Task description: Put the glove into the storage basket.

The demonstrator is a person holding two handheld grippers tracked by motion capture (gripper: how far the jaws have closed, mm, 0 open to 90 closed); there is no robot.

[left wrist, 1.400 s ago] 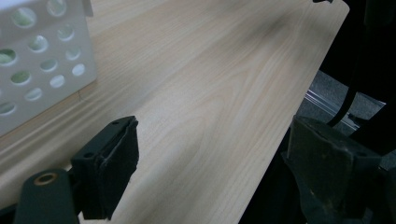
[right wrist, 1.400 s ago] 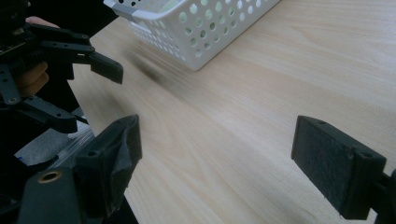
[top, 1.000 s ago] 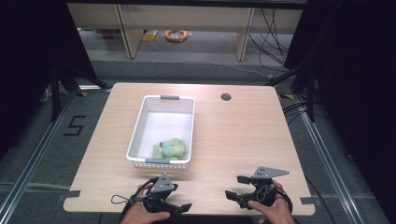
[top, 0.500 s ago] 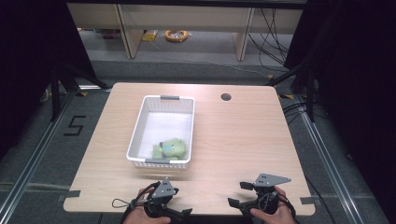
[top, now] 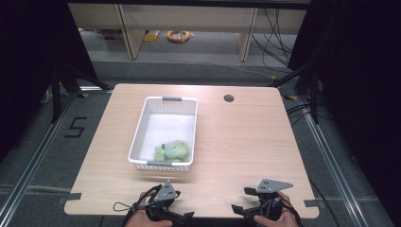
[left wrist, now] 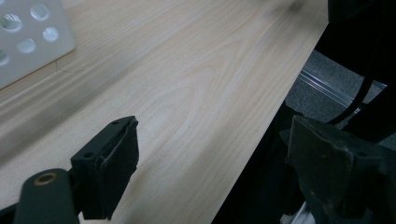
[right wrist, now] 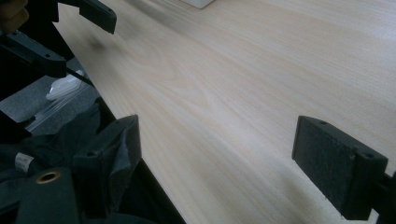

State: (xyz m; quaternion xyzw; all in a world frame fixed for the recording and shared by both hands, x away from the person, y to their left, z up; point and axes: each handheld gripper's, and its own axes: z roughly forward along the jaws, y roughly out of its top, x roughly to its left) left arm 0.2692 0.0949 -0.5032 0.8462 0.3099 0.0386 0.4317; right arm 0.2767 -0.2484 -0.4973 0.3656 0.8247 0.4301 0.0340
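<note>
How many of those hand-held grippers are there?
2: the left hand-held gripper and the right hand-held gripper, both at the table's near edge, jaws open.

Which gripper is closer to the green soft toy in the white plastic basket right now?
The left gripper. It sits at the table's near edge, almost straight below the green soft toy in the white plastic basket. The right gripper is at the same edge, farther off to the right.

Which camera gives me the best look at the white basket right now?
The high view: the whole white basket shows on the table, with a green toy at its near end. The left gripper view catches a perforated corner; the right gripper view a sliver at the top edge.
</note>
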